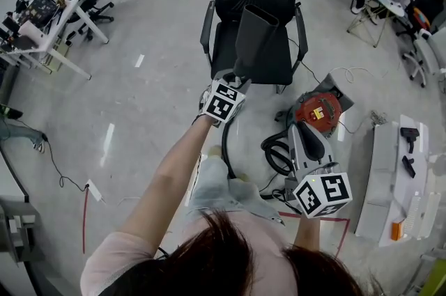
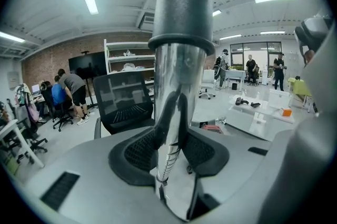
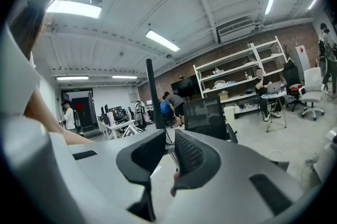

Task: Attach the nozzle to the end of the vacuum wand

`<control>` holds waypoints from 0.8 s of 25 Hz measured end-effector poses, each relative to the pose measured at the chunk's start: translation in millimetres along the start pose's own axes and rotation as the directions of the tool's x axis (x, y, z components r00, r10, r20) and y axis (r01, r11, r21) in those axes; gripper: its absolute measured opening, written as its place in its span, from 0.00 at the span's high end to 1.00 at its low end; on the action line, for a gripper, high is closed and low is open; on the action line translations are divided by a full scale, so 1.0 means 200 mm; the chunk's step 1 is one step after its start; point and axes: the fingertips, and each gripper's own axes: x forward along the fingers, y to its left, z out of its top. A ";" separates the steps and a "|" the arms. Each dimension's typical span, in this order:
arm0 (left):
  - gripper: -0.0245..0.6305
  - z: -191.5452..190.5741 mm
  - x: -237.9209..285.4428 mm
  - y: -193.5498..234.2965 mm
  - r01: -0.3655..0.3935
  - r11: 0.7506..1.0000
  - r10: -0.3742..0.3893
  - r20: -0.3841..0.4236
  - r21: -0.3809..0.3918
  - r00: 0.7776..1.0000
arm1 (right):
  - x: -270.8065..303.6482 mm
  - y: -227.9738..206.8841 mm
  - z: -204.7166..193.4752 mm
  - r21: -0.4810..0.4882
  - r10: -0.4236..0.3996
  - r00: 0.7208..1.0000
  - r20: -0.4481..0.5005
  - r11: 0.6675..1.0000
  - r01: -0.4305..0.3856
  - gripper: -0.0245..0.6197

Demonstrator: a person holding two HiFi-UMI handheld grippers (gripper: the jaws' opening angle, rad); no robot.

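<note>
Right now the black mesh office chair (image 1: pixel 254 9) is standing on the floor just ahead of me, and the vacuum's red and grey body (image 1: pixel 317 110) is lying on the floor to my right, with a loop of black hose (image 1: pixel 277 152) curling beside it. A white surface (image 1: pixel 390 176) is sitting further right, carrying a few small dark attachments (image 1: pixel 410 138).

I am clamping my left claw (image 2: pixel 171 150) on the shiny chrome wand (image 2: pixel 176 91); both ribbed pads are pressing against its sides. The wand's long axis is running up out of the claw, nearly upright in the left gripper view and leaning a little to the right at the top. The dark grey nozzle (image 2: pixel 183 1) is sitting on the wand's upper end, its collar wrapping around the chrome tube, and its body is carrying on along the same line as the wand. In the head view the nozzle is rising from my left claw toward the chair, its wide open mouth facing up and away from me.

My right claw (image 3: pixel 168 146) is hanging low at my right side, pointing out across the room. Its jaws are standing narrow, with a slim gap showing between the pads, and I am not seeing anything pinched there.
</note>
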 end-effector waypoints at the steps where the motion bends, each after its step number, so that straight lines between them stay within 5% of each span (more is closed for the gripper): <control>1: 0.72 0.00 0.00 -0.01 0.000 1.000 0.000 0.003 0.000 1.000 | -0.01 -0.01 -0.01 0.004 -0.007 1.000 -0.002 1.000 0.007 0.85; 20: 0.72 0.01 0.02 -0.02 0.019 1.000 -0.019 -0.006 -0.004 1.000 | -0.04 -0.08 -0.10 -0.034 -0.077 0.996 -0.047 0.997 0.076 0.91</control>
